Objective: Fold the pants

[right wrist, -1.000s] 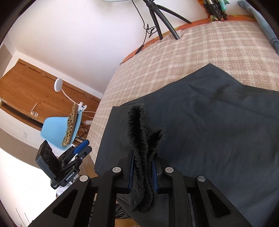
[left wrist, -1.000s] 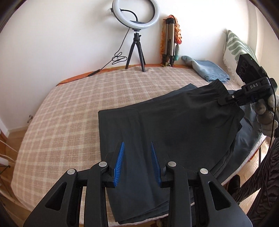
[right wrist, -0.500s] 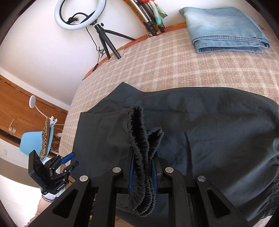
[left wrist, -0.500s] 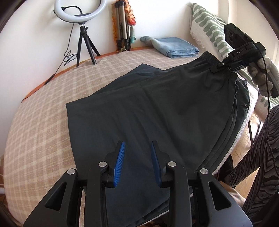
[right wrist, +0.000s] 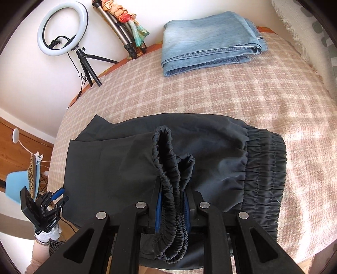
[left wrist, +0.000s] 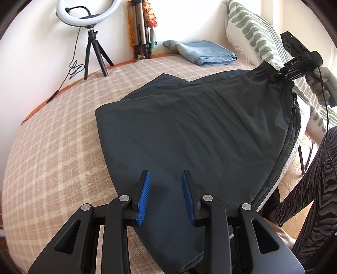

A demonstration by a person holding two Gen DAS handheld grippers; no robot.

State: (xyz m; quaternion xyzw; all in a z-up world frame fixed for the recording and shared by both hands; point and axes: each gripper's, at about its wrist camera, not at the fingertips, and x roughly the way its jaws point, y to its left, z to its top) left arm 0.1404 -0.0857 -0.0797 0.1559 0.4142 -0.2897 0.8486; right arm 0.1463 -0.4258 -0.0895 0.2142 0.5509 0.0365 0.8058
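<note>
- The right gripper (left wrist: 281,74), seen at the upper right of the left wrist view, carries the white letters "DAS" on its black body; the left gripper (right wrist: 60,195), at the lower left of the right wrist view, has a small white label too blurred to read.
- Right gripper: jaws pinched on the gathered elastic waistband (right wrist: 172,189) of the black pants (left wrist: 189,130), a gloved hand (left wrist: 322,86) holding its handle at the right edge.
- Left gripper: blue pads (left wrist: 144,195) spread apart, nothing between them, hovering over the lower part of the pants (near the bottom centre of its own view).
- The pants lie spread across a beige checked bedcover (left wrist: 52,147), one waistband layer lifted, another flat (right wrist: 265,164).
- Folded blue jeans (right wrist: 210,40) sit toward the top of the frame, well apart from the pants.
- A ring light (left wrist: 88,12) on a tripod stands at the upper left by a white wall; a green-patterned pillow (left wrist: 250,31) is at the upper right.
</note>
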